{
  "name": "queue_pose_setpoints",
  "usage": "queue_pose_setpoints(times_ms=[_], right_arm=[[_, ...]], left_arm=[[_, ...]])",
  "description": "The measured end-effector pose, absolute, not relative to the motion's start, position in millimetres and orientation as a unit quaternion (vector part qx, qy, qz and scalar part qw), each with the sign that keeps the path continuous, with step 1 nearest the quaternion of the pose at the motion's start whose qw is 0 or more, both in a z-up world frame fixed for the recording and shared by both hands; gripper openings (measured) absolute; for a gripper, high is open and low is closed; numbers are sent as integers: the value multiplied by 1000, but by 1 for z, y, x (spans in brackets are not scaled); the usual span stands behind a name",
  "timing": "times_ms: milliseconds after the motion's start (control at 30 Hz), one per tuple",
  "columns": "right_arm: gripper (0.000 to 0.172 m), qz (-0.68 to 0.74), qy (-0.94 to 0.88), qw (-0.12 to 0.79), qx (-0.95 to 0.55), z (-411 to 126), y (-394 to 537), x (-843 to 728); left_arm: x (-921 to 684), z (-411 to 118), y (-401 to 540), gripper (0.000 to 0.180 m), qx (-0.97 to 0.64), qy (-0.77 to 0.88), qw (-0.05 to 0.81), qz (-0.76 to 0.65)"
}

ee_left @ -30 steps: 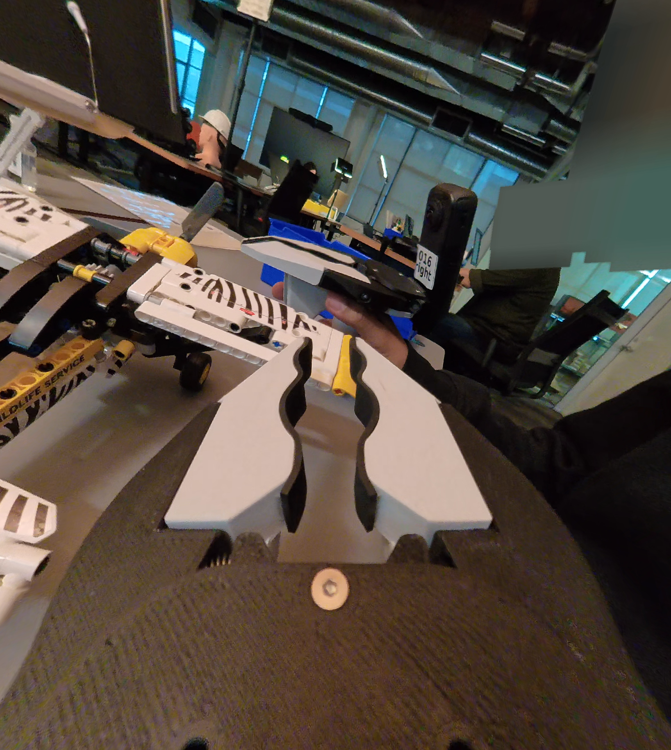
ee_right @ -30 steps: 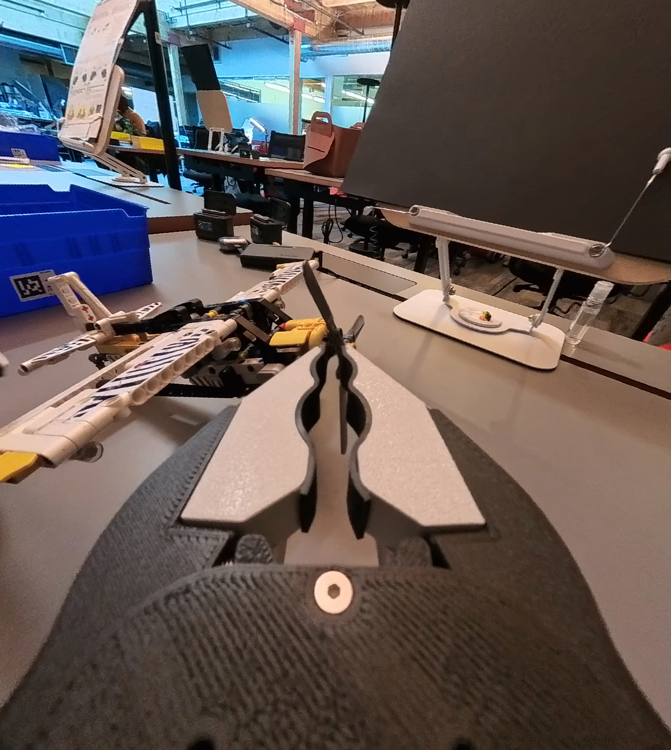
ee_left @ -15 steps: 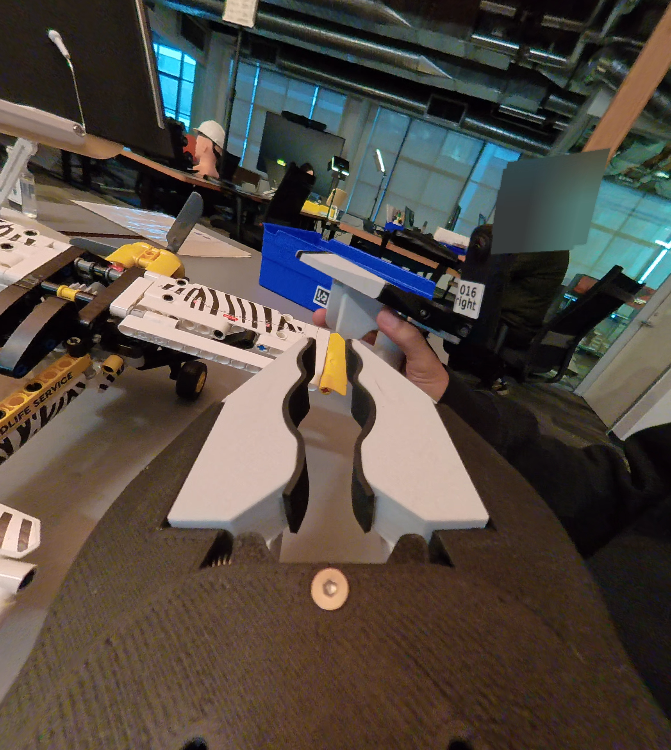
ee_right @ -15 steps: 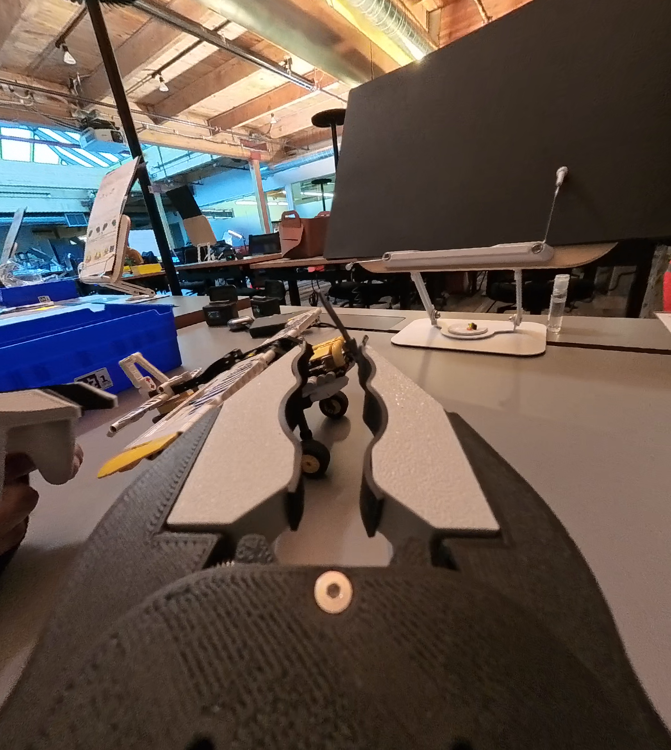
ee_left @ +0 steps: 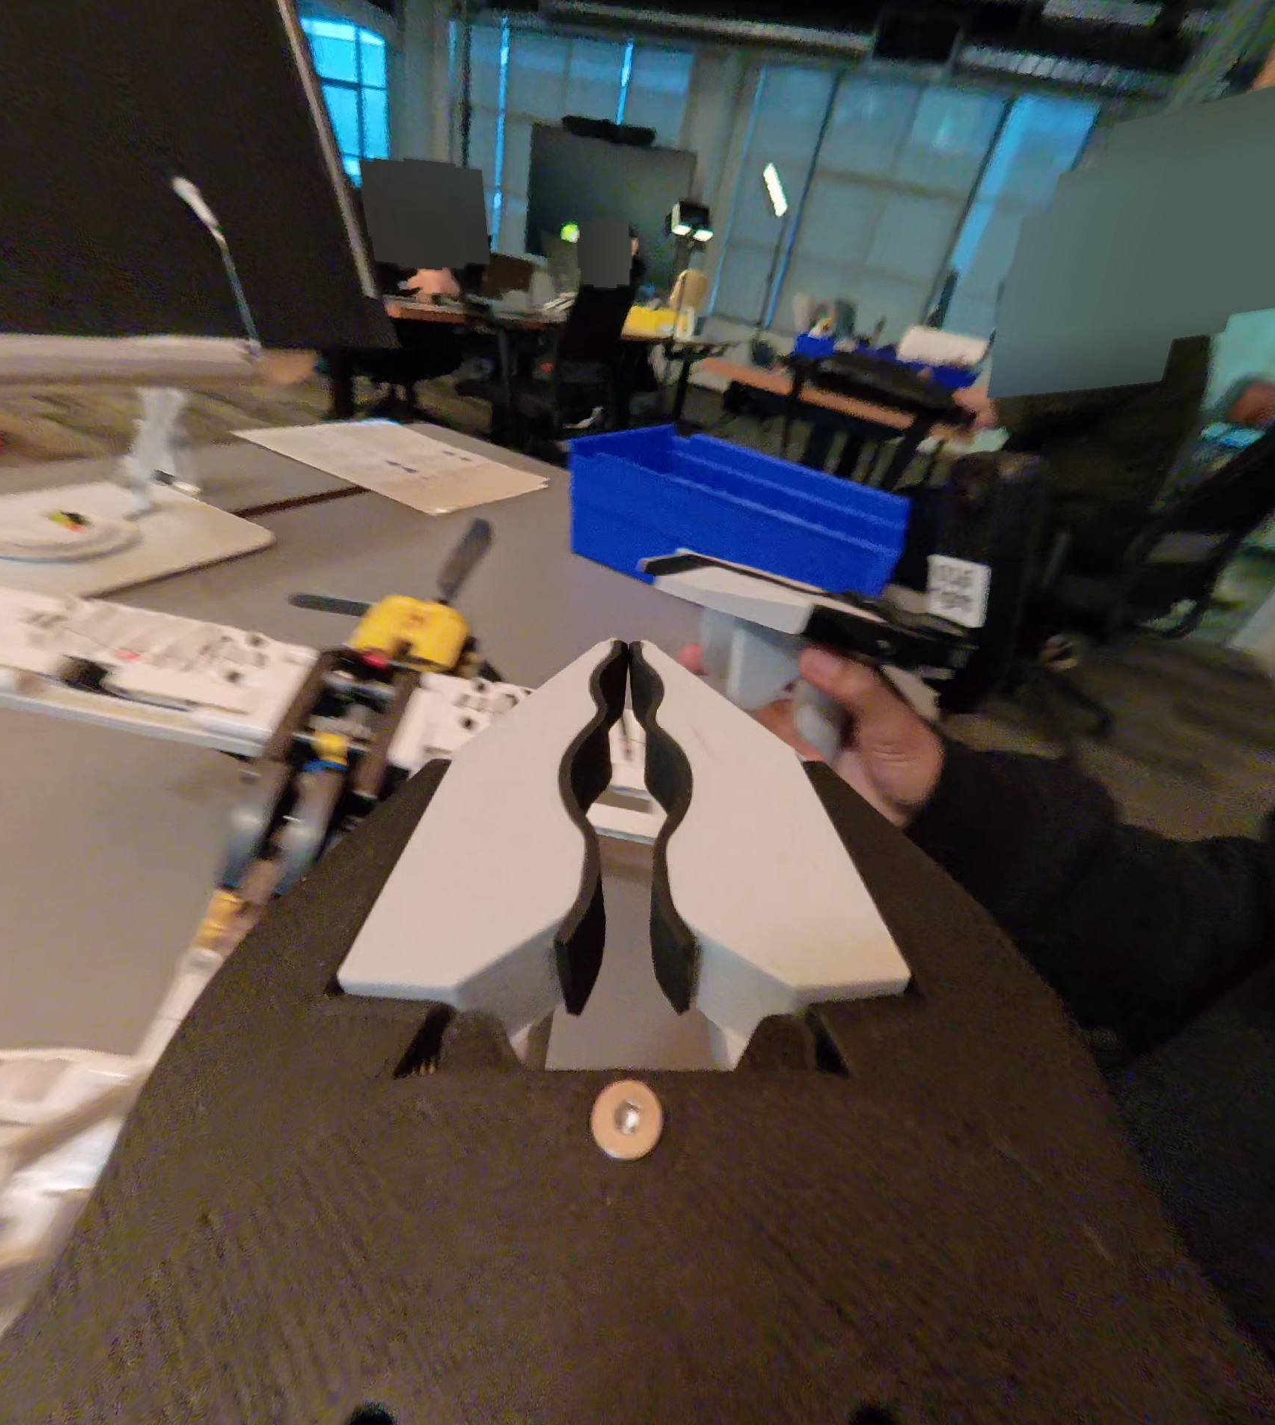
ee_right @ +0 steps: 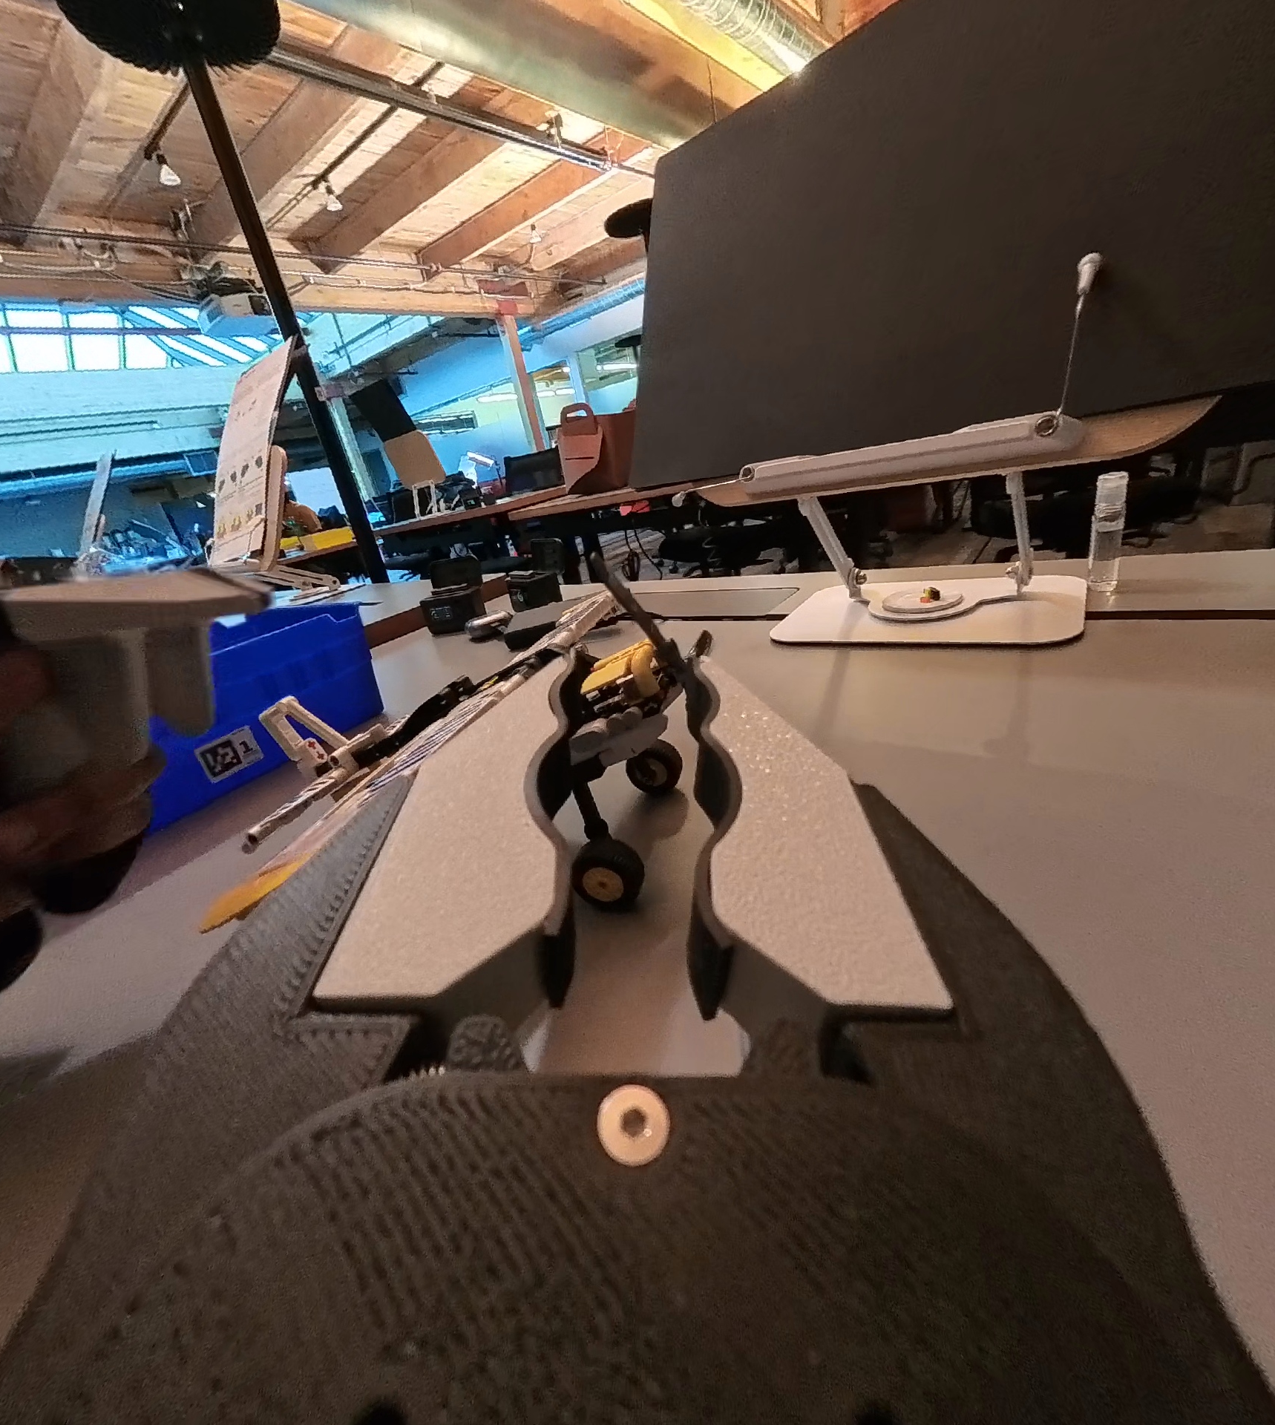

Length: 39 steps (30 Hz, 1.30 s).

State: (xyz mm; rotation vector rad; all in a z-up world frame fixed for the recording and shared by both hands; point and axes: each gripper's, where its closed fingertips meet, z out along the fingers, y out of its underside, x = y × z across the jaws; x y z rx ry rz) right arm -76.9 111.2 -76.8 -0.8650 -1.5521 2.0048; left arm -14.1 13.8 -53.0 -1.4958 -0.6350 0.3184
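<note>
A white, black-striped toy plane [ee_right: 418, 759] with yellow nose beside a blue bin [ee_left: 735, 509].

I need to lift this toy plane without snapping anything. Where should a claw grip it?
Judging by its build, grip the yellow nose block of the toy plane, across its sides from above. It looks compact and solid; the thin propeller blade and long striped wing look easier to break.

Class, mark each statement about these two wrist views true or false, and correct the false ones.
1. The left gripper has its fingertips together. True.
2. The right gripper is fully shut. False: its fingers stand apart, and the toy plane's yellow nose shows between them.
3. The bin on the table is red. False: it is blue.
4. The plane's wheels rest on the table. True.
</note>
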Motion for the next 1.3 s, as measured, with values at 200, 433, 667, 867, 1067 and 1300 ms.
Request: queue_pose_setpoints(times_ms=[200,433,667,867,1067,1300], right_arm=[[26,731,-560,209,-331,-79,114,-85],[29,709,-584,280,-280,-32,99,-117],[27,738,-573,243,-260,-43,80,-130],[24,690,-621,294,-228,-57,77,-125],[8,637,-681,314,-176,-79,54,-115],[13,592,-711,327,-190,-98,54,-122]], left_arm=[[-73,-40,-3,15,-699,-280,623,213],[-120,-47,-8,11,-724,-282,599,195],[-99,-41,15,18,-743,-274,603,93],[-118,-46,14,34,-768,-273,548,186],[-123,-49,-5,33,-778,-290,532,165],[-120,-72,-20,28,-826,-279,461,165]])
